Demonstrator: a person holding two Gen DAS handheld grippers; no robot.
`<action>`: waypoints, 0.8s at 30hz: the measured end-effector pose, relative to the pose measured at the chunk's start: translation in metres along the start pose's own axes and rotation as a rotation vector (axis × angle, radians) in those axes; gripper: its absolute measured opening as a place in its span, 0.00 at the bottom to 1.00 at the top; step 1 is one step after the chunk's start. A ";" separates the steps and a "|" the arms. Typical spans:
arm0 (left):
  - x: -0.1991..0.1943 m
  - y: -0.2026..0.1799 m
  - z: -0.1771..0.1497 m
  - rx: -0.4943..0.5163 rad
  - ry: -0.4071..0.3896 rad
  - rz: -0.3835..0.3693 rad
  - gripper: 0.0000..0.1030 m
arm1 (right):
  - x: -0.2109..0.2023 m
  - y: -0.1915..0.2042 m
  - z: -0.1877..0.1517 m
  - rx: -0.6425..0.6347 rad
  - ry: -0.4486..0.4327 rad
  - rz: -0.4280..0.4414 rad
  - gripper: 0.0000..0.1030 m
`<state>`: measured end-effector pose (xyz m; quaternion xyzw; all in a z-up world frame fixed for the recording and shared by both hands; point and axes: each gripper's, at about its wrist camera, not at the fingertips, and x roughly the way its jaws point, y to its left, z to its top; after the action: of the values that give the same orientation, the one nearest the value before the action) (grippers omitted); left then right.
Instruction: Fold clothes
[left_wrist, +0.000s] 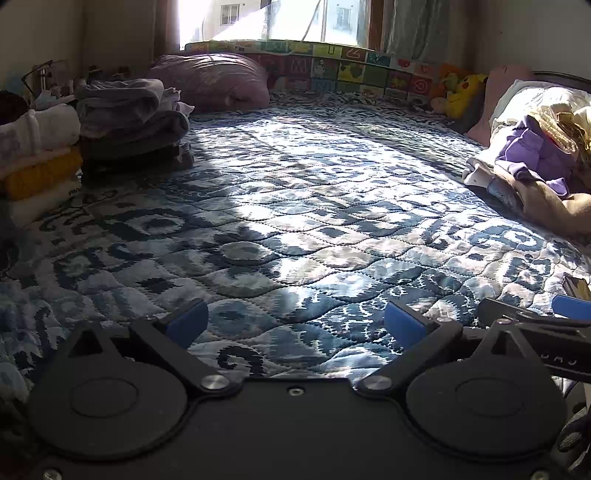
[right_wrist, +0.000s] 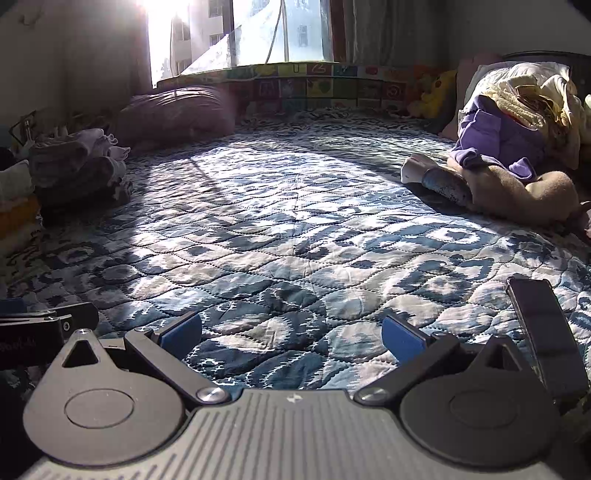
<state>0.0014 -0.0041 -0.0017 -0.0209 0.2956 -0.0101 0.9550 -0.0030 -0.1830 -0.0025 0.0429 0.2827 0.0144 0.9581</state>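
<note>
Both low over the blue patterned quilt (left_wrist: 295, 206), nothing in either one. Left gripper (left_wrist: 295, 325) spread wide, blue pads (left_wrist: 188, 321) apart above bare quilt. Right gripper (right_wrist: 291, 334) same deal, wide open and empty. Unfolded clothes pile (right_wrist: 513, 162) heaped at the quilt's far right edge, purple piece on top of tan stuff. Folded stacks (left_wrist: 125, 122) sitting at the quilt's left edge. Dark phone (right_wrist: 543, 328) lying on the quilt just right of the right gripper.
</note>
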 end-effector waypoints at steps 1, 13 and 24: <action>-0.001 0.000 0.000 0.002 -0.001 -0.003 1.00 | 0.000 -0.001 0.000 0.005 0.002 0.001 1.00; -0.023 0.003 0.005 -0.072 0.028 -0.075 1.00 | -0.015 -0.018 0.001 0.023 -0.023 -0.011 1.00; -0.028 -0.023 0.018 -0.046 -0.058 -0.073 1.00 | -0.016 -0.031 0.014 0.031 -0.019 0.025 1.00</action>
<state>-0.0120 -0.0259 0.0300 -0.0540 0.2670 -0.0378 0.9614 -0.0088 -0.2156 0.0155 0.0616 0.2732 0.0214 0.9597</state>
